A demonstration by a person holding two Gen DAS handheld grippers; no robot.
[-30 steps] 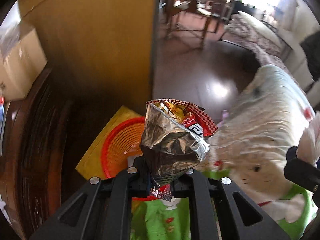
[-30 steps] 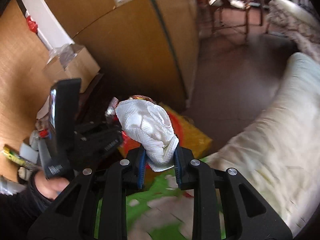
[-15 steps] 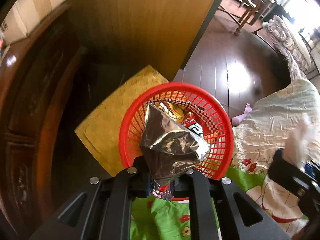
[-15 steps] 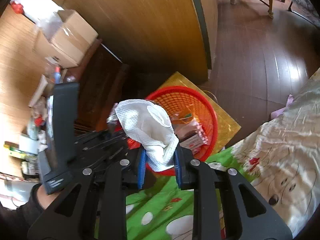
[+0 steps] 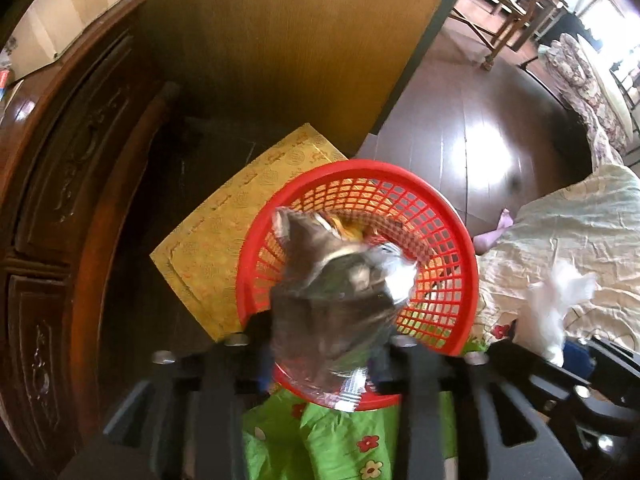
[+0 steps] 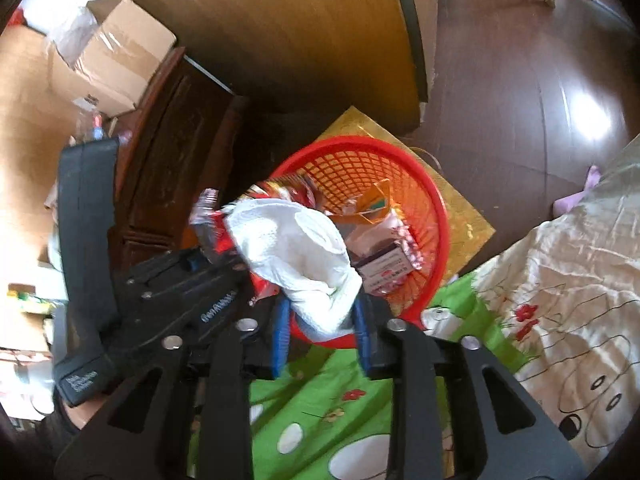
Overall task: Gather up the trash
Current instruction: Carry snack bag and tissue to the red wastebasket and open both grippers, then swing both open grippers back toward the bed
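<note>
- Hanging over the round red plastic mesh basket (image 5: 448, 240), a crumpled silver foil snack bag (image 5: 340, 304) shows as a motion-blurred shape in the left wrist view, its lower end down between the black fingers (image 5: 218, 364) of the left gripper (image 5: 320, 364).
- The left gripper's fingers stand wide apart, wider than the bag; blur hides whether either finger touches the foil.
- Seen from the right wrist view, the right gripper (image 6: 322, 328) has its blue-padded fingers (image 6: 280, 328) closed on a crumpled white paper towel (image 6: 296, 252), whose wad rises above the fingers in front of the basket's (image 6: 438, 216) near rim.
- The left gripper (image 6: 216, 280) sits just beside the right one in that view, with the foil bag (image 6: 208, 220) at its tip by the basket's left edge.
- Inside the basket lie wrappers and a small printed carton (image 6: 384, 266).
- The basket rests on a flat yellow patterned board (image 5: 224, 248) on the dark wooden floor (image 5: 480, 132), beside a carved dark wood cabinet (image 5: 60, 184).
- A green flowered sheet (image 6: 340, 408) and a cream cartoon-print blanket (image 6: 560, 320) lie below and to the right of the basket.
- Cardboard boxes (image 6: 124, 56) sit on top of the cabinet.
</note>
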